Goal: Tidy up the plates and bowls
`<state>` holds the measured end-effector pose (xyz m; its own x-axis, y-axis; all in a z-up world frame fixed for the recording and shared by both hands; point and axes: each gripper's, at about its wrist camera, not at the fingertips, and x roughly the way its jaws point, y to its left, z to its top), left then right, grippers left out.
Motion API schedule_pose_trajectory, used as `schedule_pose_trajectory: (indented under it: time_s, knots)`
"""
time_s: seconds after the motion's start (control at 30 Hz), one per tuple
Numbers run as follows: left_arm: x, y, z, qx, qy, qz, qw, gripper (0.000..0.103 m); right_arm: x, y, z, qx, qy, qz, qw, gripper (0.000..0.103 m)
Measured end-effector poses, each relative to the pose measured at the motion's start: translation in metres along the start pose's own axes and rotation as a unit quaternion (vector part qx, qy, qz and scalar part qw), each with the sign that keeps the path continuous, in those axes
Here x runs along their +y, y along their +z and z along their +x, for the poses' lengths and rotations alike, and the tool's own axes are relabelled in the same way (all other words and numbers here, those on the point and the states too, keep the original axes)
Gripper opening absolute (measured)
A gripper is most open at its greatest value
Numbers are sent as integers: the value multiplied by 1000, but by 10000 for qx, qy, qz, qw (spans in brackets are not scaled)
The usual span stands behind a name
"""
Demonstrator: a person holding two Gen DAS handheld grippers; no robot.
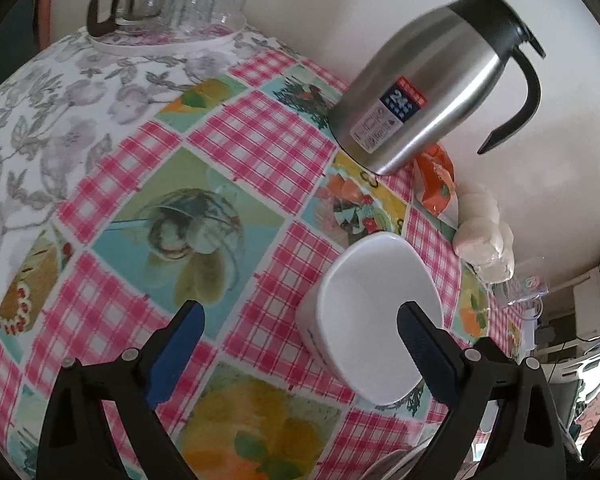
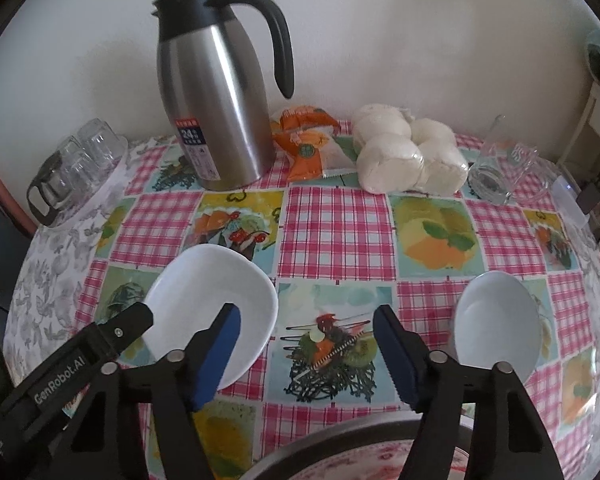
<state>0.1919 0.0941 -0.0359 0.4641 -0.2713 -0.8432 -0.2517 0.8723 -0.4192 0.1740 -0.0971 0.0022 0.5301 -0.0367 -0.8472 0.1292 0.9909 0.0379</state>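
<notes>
A white squarish bowl (image 1: pixel 374 312) sits on the patterned tablecloth. It also shows in the right wrist view (image 2: pixel 220 292) at the left. My left gripper (image 1: pixel 300 344) is open, and its right finger (image 1: pixel 424 344) overlaps the bowl's near side. A second white oval bowl (image 2: pixel 496 320) sits at the right. My right gripper (image 2: pixel 306 352) is open and empty above the cloth between the two bowls. The left gripper's finger (image 2: pixel 128 324) shows at the squarish bowl's left edge. A plate rim (image 2: pixel 340 440) with a pink pattern lies at the bottom edge.
A steel thermos jug (image 2: pixel 220 108) stands at the back by the wall. An orange packet (image 2: pixel 308 140), bagged white buns (image 2: pixel 404 156) and a clear glass jug (image 2: pixel 496 172) lie beside it. A tray with upturned glasses and a glass pot (image 1: pixel 168 4) stands at the far left.
</notes>
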Motion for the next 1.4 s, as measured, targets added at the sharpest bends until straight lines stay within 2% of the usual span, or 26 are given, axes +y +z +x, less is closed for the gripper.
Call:
schedule_pose_trajectory:
  time_s: [0.07, 0.33, 0.5, 0.63, 0.77, 0.93, 1.13, 1.4]
  knots:
    - [-3, 1, 6, 57, -1, 19, 10000, 80, 1, 0, 10, 110, 44, 40, 9999, 67]
    - [-2, 3, 28, 237, 65, 24, 9997, 75, 4, -3, 43, 447, 105, 104, 9989, 54]
    - [2, 3, 39, 371, 124, -44, 9992, 73, 9, 0, 51, 632, 65, 64, 9980, 51]
    - [3, 3, 47, 494, 106, -80, 9987, 66, 14, 0, 59, 803, 8, 6, 9968, 45]
    - [4, 4, 50, 515, 97, -81, 9986, 56, 18, 0, 65, 985, -102, -34, 9951, 45]
    - [8, 3, 53, 596, -63, -138, 9981, 36, 24, -4, 73, 1123, -78, -8, 9936, 41]
    - [11, 4, 53, 647, -351, -233, 9970, 24, 29, -9, 76, 1174, -58, -19, 9931, 35]
    - [13, 2, 50, 730, -431, -256, 9961, 24, 33, -11, 73, 1109, 53, -58, 9938, 18]
